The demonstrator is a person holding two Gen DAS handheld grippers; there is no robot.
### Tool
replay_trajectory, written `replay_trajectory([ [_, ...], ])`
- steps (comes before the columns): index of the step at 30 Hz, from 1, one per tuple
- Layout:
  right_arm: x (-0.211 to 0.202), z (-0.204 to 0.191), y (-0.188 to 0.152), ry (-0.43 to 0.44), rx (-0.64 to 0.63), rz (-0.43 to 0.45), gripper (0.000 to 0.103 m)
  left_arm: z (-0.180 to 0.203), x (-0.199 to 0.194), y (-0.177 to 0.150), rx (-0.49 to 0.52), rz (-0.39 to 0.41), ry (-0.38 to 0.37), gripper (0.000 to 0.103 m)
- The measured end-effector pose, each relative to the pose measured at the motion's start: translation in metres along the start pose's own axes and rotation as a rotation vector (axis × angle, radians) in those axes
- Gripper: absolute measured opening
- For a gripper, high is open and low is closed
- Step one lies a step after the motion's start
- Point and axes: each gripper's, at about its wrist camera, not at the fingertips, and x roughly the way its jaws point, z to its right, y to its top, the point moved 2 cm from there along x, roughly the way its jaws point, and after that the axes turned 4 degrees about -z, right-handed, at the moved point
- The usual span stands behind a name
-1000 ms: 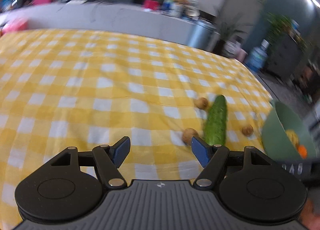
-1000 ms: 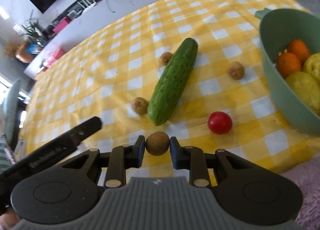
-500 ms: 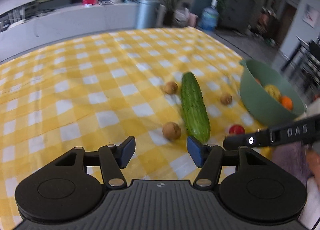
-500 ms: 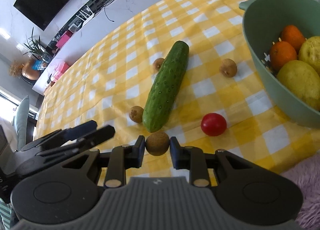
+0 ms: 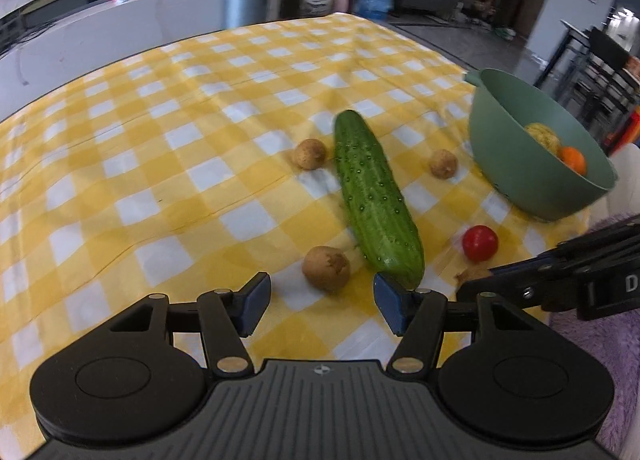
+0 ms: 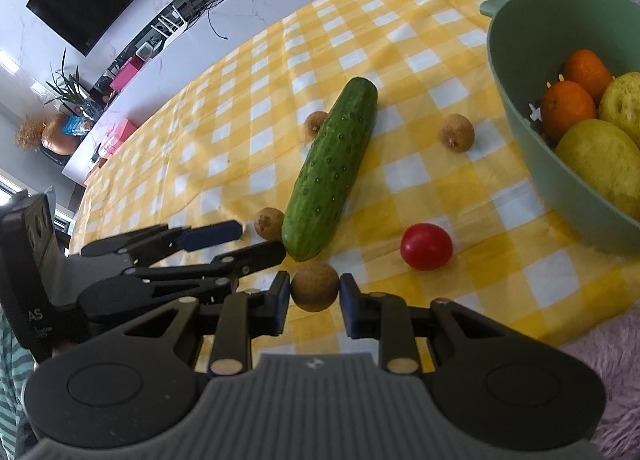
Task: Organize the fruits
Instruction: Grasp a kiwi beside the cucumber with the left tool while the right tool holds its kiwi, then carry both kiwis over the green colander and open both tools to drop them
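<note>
Brown little fruit [image 6: 314, 286] sits squeezed tight in your right gripper [image 6: 314, 292]. Your left gripper [image 5: 320, 300] has just been closing but holds nothing.

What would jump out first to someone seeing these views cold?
Probably the long green cucumber lying diagonally mid-cloth on the yellow checked tablecloth, with small brown fruits and a red tomato scattered around it. Next, the green bowl at the right edge holding oranges and yellow fruit. Up close, the right gripper pinches one brown fruit.
</note>
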Motion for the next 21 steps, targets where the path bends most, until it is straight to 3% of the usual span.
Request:
replay_trajectory([
  [7,0.004,0.000,0.001,0.008,-0.009,-0.014,0.023,0.001,0.004,0.007,0.074,0.005,-0.115,0.065],
  [11,0.005,0.000,0.001,0.007,-0.008,-0.017,0.023,-0.004,0.012,0.010,0.103,-0.014,-0.120,0.059],
  [15,0.005,0.001,0.000,0.006,-0.007,-0.015,0.023,-0.014,0.012,0.009,0.075,0.008,-0.146,0.050],
  [21,0.004,0.000,0.000,0.003,-0.010,-0.010,0.023,-0.012,0.012,0.006,0.063,0.050,-0.116,0.033],
])
